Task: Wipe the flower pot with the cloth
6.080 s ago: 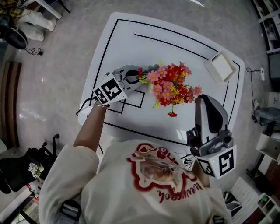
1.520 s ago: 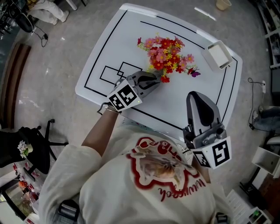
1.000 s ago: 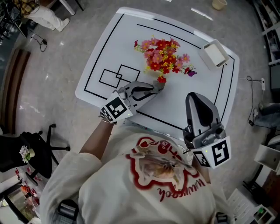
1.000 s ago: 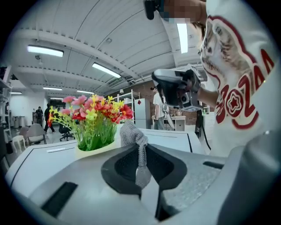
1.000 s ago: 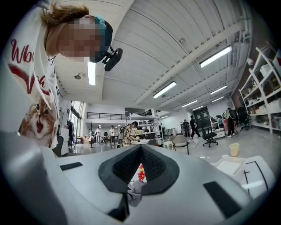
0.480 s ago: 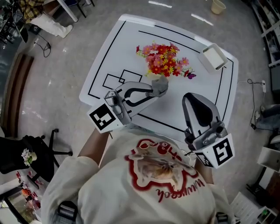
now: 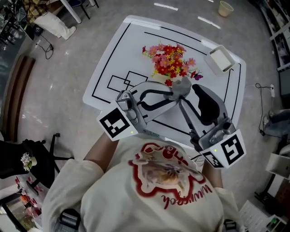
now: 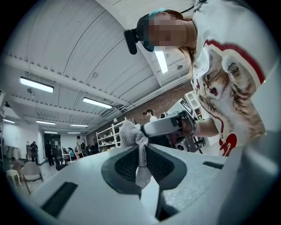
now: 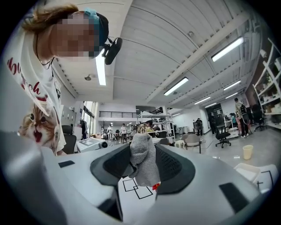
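Note:
The flower pot's red and pink blooms (image 7: 170, 61) stand at the far middle of the white table (image 7: 113, 59); the pot itself is hidden under them. My left gripper (image 7: 178, 90) is shut on a grey knitted cloth (image 7: 182, 85) and holds it in the air in front of the flowers. In the left gripper view the cloth (image 8: 139, 163) is pinched between the jaws and bunches above them. My right gripper (image 7: 186, 93) has just been opening. Its jaws now stand wide on either side of the cloth (image 9: 142, 163), which hangs between them.
A white box (image 7: 220, 59) sits at the table's far right corner. Black outlines of rectangles (image 7: 120, 81) mark the table's left part. A paper cup (image 7: 225, 7) stands on the floor beyond the table. Chairs and shelves surround it.
My left gripper rose from beside the flowers with the cloth and swung right. The right gripper's jaws opened and came round the hanging cloth.

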`<state>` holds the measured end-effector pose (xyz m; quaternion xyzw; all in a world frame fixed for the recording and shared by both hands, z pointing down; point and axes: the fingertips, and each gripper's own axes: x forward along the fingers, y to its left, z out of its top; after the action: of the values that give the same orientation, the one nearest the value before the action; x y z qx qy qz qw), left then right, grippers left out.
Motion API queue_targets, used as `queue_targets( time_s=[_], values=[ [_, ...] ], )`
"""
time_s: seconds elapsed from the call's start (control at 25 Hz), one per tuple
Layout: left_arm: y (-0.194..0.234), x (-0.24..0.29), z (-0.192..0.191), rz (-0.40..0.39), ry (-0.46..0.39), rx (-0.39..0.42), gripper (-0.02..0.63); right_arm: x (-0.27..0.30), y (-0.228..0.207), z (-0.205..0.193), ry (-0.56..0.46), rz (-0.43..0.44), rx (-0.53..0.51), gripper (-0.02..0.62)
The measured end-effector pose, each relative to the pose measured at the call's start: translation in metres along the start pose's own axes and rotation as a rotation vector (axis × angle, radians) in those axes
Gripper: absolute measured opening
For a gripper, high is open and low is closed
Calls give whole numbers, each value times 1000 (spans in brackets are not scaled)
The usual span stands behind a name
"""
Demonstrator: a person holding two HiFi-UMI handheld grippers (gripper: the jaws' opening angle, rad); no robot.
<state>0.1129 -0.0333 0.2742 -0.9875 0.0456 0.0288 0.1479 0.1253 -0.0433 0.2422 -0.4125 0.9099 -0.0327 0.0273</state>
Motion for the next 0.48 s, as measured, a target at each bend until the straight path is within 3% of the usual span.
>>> queue_targets(
  time_s=[0.32,0.48],
  values=[
    [-7,12,10,-48,2,47,34,-3,4,2,29,53,41,171],
    [-7,19,8,-56,25,68,34,-3,6,3,40,36,-27,95]
  ],
)
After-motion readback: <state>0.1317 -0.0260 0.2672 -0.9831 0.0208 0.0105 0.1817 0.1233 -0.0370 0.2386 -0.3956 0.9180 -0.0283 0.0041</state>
